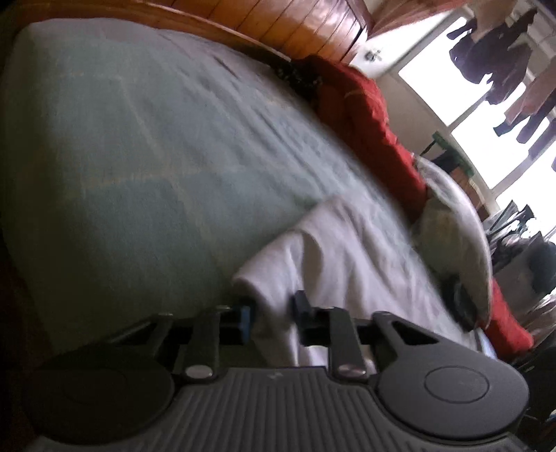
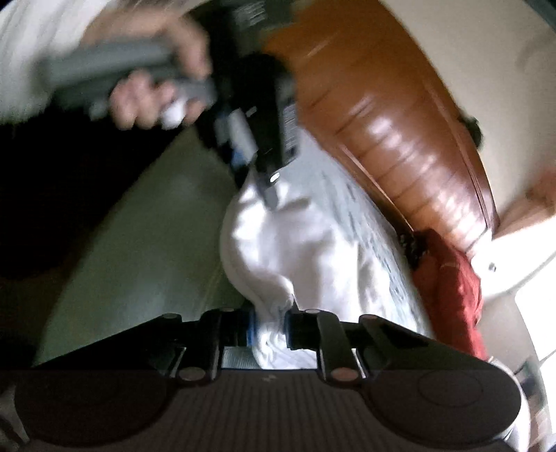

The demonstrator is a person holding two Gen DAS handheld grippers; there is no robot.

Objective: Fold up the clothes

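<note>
A white garment [image 1: 347,250] lies crumpled on the pale green bed sheet [image 1: 139,156]. In the left wrist view my left gripper [image 1: 274,313] is shut on a fold at the garment's near edge, with white fabric bunched between the blue pads. The right wrist view shows the same white garment [image 2: 295,250] stretching away from my right gripper [image 2: 271,327], which is shut on another bunched edge. At the garment's far end a person's hand [image 2: 146,101] holds the left gripper [image 2: 257,180], its fingers down in the cloth. Both views are motion-blurred.
A curved wooden headboard [image 1: 295,24] runs along the far side of the bed. A red cloth [image 1: 375,114] and a pale pillow [image 1: 458,222] lie at the bed's right edge. Beyond them is a bright window [image 1: 434,80] with dark clothes [image 1: 497,52] hanging.
</note>
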